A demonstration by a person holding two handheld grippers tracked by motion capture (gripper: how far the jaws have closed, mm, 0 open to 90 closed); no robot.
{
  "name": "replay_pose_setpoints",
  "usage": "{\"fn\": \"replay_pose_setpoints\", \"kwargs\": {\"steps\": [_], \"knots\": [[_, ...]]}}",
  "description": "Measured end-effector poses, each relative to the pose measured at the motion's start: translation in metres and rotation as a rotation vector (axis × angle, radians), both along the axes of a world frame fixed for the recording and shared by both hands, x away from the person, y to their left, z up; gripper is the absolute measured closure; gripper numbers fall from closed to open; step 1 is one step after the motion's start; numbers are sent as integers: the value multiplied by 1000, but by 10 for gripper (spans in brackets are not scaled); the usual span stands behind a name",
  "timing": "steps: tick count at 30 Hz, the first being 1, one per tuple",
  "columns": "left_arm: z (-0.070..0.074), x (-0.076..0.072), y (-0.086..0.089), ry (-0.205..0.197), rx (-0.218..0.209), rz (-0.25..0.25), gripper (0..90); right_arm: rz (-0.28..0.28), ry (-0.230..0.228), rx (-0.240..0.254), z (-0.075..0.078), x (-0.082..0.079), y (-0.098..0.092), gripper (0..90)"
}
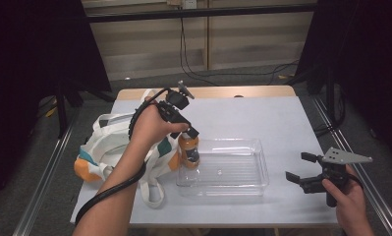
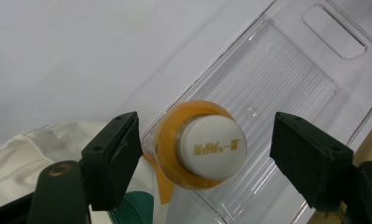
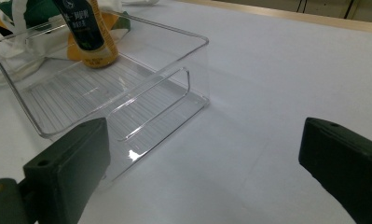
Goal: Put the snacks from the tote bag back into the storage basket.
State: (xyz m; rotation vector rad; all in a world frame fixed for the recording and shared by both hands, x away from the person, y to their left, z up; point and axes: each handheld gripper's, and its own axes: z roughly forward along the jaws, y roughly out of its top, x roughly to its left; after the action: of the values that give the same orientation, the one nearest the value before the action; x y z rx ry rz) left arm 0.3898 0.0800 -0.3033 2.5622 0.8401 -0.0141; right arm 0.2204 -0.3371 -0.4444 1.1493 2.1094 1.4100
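**Mia:** Where is the orange bottle (image 1: 189, 150)?

**Ben:** It stands up straight in the clear tray (image 1: 242, 184), at the tray's left end. Its bottom sits on the tray floor. Its white cap (image 2: 213, 147) points up.

**Mia:** Is something holding it?

**Ben:** I don't think so. The left gripper (image 1: 186, 129) is right over the bottle's top. In the left gripper view the 2 jaws stand wide apart, 1 on each side of the cap, with a gap on both sides. They touch nothing.

**Mia:** So which way is the bottle from that gripper?

**Ben:** Straight down from it. The bottle's long side runs up and down, and the gripper looks down along it. I think going up or down along that line is what matters next. I can't say which way it will go.

**Mia:** And the other one?

**Ben:** The right gripper (image 1: 302, 168) is well to the right of the tray, low by the table (image 1: 282, 118). Its 2 jaws are wide open too and hold nothing. The left gripper is much nearer the bottle.

**Mia:** What is left of the tray?

**Ben:** A white bag (image 1: 110, 147) with orange and green bits, just beside the tray's left end.
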Motion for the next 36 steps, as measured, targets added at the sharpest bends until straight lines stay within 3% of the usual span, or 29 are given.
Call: {"fn": "replay_pose_setpoints", "kwargs": {"steps": [9, 18, 19, 22, 36], "knots": [[4, -5, 7, -47, 7, 0, 184, -12, -4, -8, 0, -2, -2, 18], [4, -7, 16, -54, -20, 23, 164, -7, -4, -11, -1, -3, -1, 18], [3, -9, 17, -61, -35, 43, 156, -8, -3, -9, -1, -4, -2, 18], [3, -9, 20, -70, -21, 38, 151, -10, -3, -9, 0, -4, -2, 18], [-6, -15, 38, -78, -38, 67, 145, -5, 1, -10, 0, -3, 0, 18]]}}
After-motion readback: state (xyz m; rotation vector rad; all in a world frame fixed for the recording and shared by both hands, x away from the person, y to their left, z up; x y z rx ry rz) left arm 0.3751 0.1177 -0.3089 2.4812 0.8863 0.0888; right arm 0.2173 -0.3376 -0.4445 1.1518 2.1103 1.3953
